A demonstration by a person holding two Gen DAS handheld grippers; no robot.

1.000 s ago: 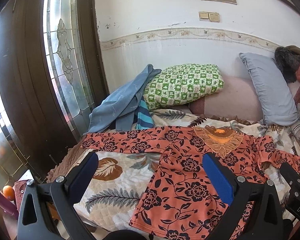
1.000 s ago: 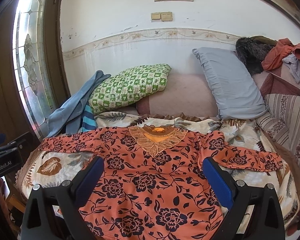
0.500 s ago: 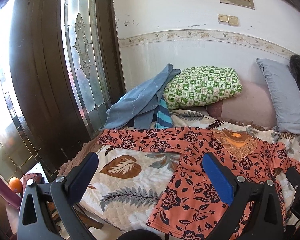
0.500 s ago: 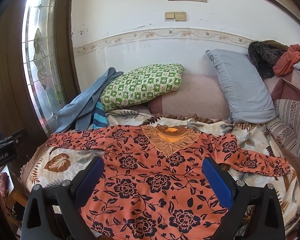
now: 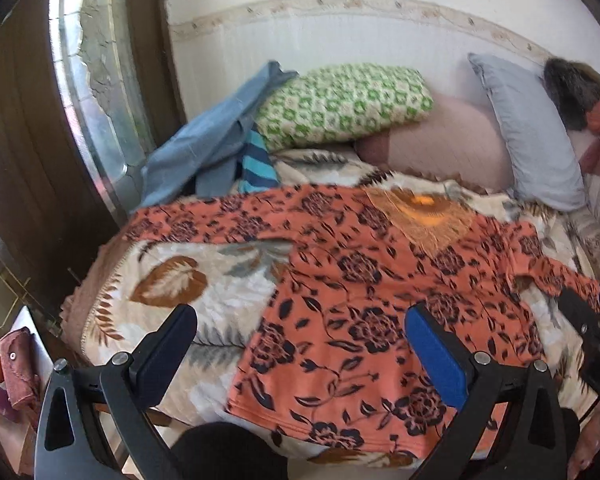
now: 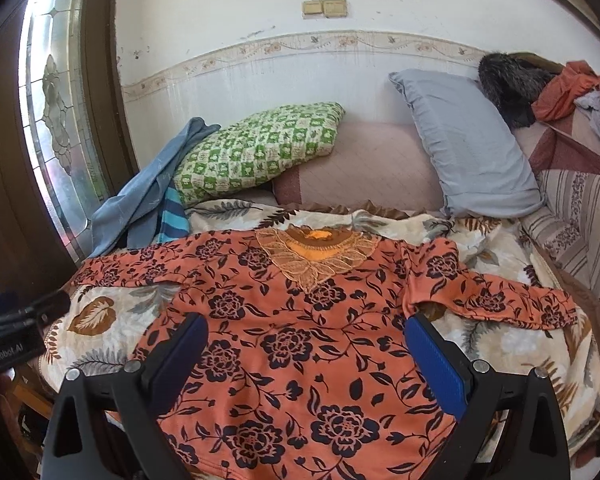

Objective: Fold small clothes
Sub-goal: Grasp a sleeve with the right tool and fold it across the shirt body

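Nearest, the left gripper [image 5: 300, 344] and right gripper [image 6: 306, 344] hover with fingers spread wide and empty, probably readying a first grasp. Below them the orange floral top [image 6: 300, 320] lies face up on the bed [image 6: 500, 344], sleeves spread out for folding. Beyond sit the green pillow [image 6: 256, 148] and grey pillow [image 6: 468, 144].

Left gripper [image 5: 300, 332] and right gripper [image 6: 304, 336], each with jaws spread wide and empty, held level side by side.
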